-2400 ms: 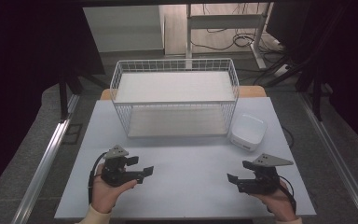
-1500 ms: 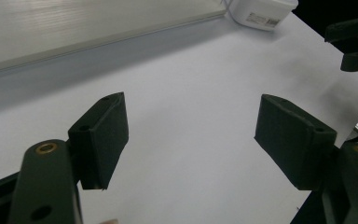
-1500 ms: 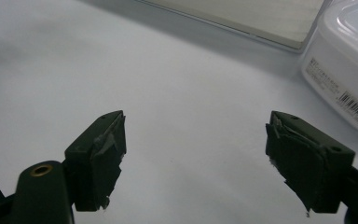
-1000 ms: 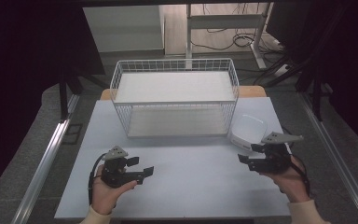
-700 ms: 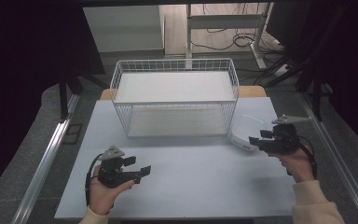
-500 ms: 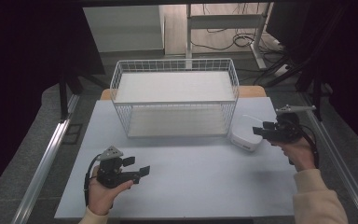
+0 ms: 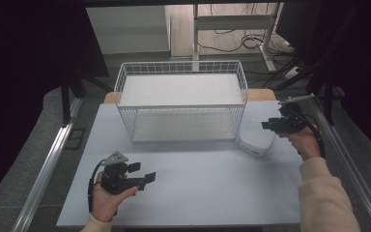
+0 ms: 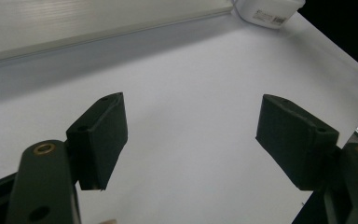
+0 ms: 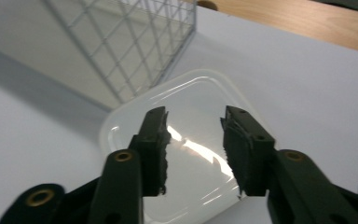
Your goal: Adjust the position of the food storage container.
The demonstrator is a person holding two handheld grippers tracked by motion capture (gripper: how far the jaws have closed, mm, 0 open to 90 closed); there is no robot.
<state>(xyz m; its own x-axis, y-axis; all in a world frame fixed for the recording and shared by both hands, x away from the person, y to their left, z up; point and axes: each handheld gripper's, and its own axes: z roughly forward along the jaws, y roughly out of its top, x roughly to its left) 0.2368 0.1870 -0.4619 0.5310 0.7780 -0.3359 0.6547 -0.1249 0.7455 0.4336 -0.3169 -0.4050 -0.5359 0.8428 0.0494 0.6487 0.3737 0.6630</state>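
Nearest the person, the left gripper (image 7: 140, 173) hovered low over the front-left of the white table (image 7: 198, 193), its 2 jaws spread wide with nothing between them. Farther back on the right, the right gripper (image 7: 266, 124) hung just above the white lidded container (image 7: 255, 140), which sat on the table just beside the right end of the wire basket (image 7: 181, 104). Its jaws had just been closing and stood at a narrow gap over the container's glossy lid (image 9: 191, 154), gripping nothing. The basket stood at the table's far middle.
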